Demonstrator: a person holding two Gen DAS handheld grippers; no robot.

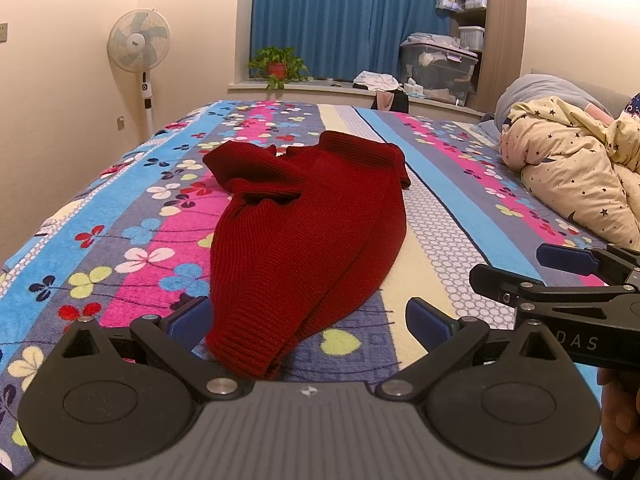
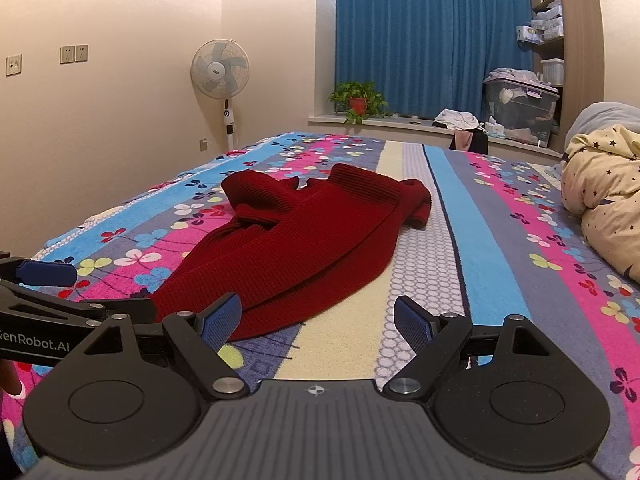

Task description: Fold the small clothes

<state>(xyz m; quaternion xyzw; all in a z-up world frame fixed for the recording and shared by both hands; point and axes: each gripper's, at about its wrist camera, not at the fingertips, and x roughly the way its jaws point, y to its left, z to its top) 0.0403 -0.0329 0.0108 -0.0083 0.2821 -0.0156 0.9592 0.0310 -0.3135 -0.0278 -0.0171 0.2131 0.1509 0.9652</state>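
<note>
So the dark red ribbed knit sweater [image 1: 304, 240] is lying lengthwise in the middle of the flowery striped bedspread [image 1: 120, 216], already doubled over. Left tool [image 1: 308, 320] sits spread at its near hem, right tool [image 2: 318, 322] spread just beside it, probably lining up the next fold.

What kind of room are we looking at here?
Most likely a home bedroom. A dark red knitted sweater lies on a bed covered by a striped flowered blanket, with a bunched cream star-print quilt at one side and blue curtains over a window ledge.
</note>
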